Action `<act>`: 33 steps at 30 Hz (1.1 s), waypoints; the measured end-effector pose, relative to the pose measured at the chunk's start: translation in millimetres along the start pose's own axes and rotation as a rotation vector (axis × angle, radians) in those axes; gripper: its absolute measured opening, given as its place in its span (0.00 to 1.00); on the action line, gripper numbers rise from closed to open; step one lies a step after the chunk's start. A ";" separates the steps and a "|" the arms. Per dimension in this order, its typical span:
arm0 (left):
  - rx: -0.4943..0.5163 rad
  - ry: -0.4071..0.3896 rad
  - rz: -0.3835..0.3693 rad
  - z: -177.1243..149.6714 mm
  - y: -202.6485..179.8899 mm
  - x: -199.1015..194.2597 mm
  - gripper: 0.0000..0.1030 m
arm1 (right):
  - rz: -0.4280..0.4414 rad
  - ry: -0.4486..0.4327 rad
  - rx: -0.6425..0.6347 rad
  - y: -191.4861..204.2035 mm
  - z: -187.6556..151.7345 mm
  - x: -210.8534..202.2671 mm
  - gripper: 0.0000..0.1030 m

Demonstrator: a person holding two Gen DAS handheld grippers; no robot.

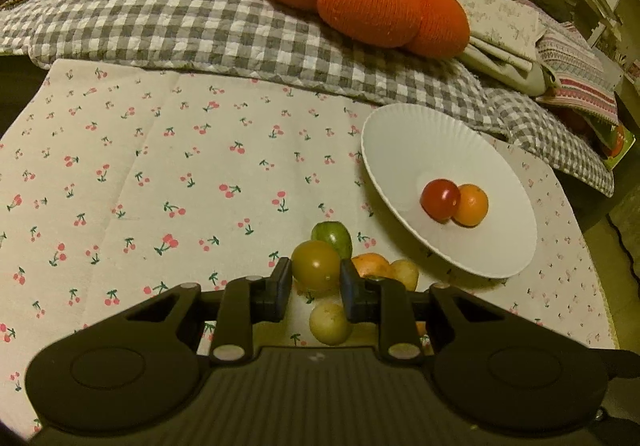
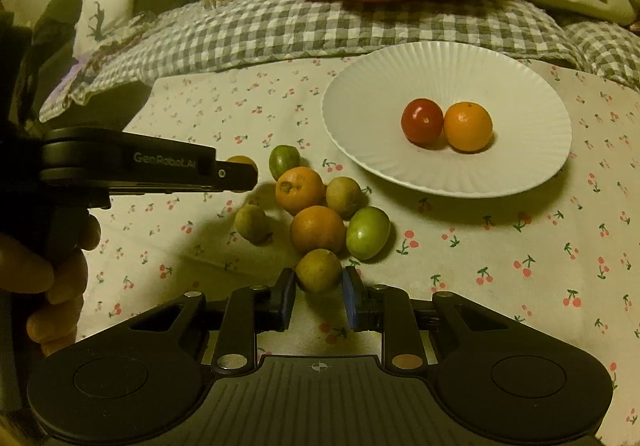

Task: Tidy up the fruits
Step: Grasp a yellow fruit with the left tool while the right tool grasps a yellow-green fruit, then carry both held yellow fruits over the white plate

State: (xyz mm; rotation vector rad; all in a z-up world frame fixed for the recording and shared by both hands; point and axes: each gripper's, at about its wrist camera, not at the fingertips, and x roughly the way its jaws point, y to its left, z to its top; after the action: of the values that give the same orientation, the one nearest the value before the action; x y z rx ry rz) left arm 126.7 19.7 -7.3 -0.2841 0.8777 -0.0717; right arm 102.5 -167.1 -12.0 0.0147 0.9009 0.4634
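Left claw: jaws part-open around an olive-brown tomato, pads beside it, contact not confirmed. Right claw: jaws open, a brownish-green fruit just ahead between the tips, not gripped. Fruit pile beyond; white plate ahead-right holds a red tomato and an orange. I judge the right claw nearer the plate.

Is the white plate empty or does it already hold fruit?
Not empty: the white plate holds a red tomato and an orange, touching side by side.
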 end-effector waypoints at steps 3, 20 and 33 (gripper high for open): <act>-0.002 -0.014 -0.010 1.9 -1.3 -4.5 0.23 | 0.004 -0.012 0.010 -2.9 1.6 -5.1 0.23; 0.044 -0.099 -0.112 3.0 -21.3 -16.6 0.23 | -0.001 -0.104 0.110 -35.0 17.9 -38.6 0.23; 0.252 -0.197 -0.189 -6.3 -64.8 -12.4 0.23 | -0.033 -0.153 0.186 -60.2 26.7 -51.3 0.23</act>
State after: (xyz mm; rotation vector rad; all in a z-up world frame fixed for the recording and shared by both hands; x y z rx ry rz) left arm 117.5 -41.6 16.0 -0.1345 0.6365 -0.3223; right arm 118.5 -236.8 31.0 0.2026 0.7898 0.3420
